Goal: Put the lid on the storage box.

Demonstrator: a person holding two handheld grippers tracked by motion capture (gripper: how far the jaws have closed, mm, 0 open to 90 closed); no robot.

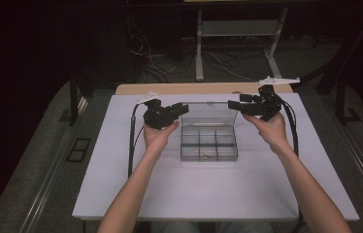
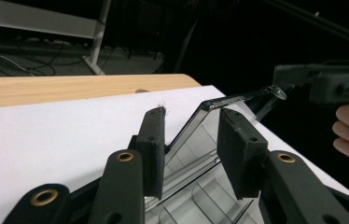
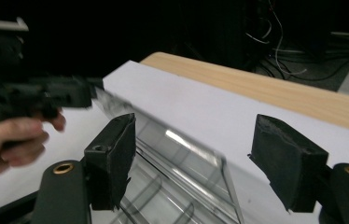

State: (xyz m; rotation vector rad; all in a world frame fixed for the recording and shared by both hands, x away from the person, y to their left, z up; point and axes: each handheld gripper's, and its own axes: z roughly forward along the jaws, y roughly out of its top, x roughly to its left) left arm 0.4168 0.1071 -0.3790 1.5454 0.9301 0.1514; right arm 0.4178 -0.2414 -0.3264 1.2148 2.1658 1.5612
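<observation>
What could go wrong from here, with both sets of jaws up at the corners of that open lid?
The left gripper has its jaws astride the clear lid's edge but still apart, so the lid could slip and drop. The right gripper stands wide open at the far corner; uneven pressure could twist the thin lid or slide the light compartment box on the white table. A jolt could scatter the small parts in the front compartment.

My two grippers — left [image 1: 183, 109] and right [image 1: 233, 104] — are black, with brass-coloured rivets. The compartment box [image 1: 208, 143] is clear plastic, on a white sheet [image 1: 121, 184] over a pale wooden table [image 1: 194, 89] — the background is dark.
</observation>
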